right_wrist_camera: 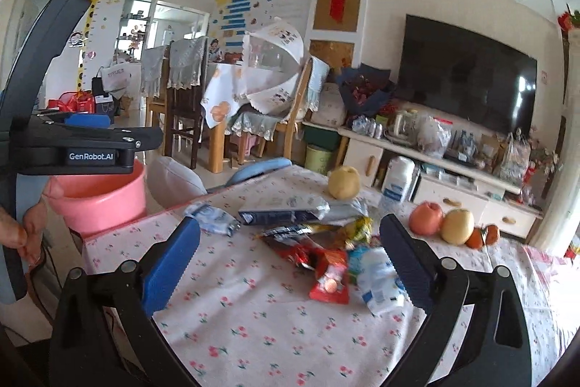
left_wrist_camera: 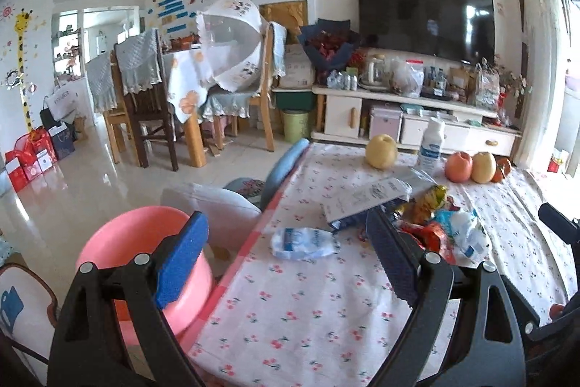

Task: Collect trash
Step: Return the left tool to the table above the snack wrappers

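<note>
Crinkly, featherlight wrappers (right_wrist_camera: pixel 326 252) heaped beside the pink bucket (right_wrist_camera: pixel 98 202), both my left gripper (left_wrist_camera: pixel 286 263) and right gripper (right_wrist_camera: pixel 290 263) gaping empty, so I'd pinch a loose, slippery edge

**Pink, Blue and Cherry Print**

A white tablecloth (right_wrist_camera: pixel 275 321) is showing small red cherry sprigs. The bucket (right_wrist_camera: pixel 98 202) is glowing pink, a wrapper (right_wrist_camera: pixel 331 278) is showing red, and the gripper pads (right_wrist_camera: pixel 170 263) are showing blue.
</note>
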Motion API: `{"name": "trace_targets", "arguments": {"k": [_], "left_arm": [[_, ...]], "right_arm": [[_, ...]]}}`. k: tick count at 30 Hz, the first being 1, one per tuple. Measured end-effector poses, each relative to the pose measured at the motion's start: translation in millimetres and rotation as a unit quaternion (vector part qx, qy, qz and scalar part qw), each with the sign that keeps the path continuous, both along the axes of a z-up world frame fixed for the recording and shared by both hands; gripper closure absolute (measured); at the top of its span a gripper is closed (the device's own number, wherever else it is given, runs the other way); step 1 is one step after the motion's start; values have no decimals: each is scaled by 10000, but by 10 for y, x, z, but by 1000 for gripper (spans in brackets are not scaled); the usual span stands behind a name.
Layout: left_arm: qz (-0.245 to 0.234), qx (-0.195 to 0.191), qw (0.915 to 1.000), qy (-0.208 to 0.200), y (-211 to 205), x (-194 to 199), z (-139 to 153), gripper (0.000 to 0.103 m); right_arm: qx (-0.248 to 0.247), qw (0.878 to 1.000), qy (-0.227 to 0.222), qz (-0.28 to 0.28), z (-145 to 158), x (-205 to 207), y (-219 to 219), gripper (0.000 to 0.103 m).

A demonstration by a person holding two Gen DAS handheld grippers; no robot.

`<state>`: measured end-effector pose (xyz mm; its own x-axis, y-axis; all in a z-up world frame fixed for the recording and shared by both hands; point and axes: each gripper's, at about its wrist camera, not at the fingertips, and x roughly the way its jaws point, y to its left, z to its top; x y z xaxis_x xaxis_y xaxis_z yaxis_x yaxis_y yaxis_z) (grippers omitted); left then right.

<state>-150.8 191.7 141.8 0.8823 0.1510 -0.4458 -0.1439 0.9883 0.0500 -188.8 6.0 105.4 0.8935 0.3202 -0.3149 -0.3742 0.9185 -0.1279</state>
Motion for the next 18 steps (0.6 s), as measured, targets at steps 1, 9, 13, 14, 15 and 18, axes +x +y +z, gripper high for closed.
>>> {"name": "trace_targets", "arguments": {"k": [1, 9, 13, 14, 15, 18], "left_arm": [[-16, 59, 10000, 21, -49, 9, -11, 13], [-242, 167, 9995, 125, -360, 96, -70, 13], [-367, 209, 9989, 217, -521, 148, -142, 13], [-402, 217, 9986, 259, -564, 167, -167, 13], [-425, 227, 9984, 285, -590, 175, -185, 13], [-549, 288, 9974, 359, -717, 213, -257, 13]], "right_arm": [[58, 10000, 42, -36, -13, 14, -62, 5], [325, 9986, 210, -348, -10, 112, -458, 5], [461, 9968, 321, -564, -13, 178, -695, 5], [519, 9960, 388, -614, -14, 204, -758, 5], [569, 9953, 432, -647, -18, 223, -810, 5], [740, 9923, 542, -826, -12, 302, -1006, 5]]}}
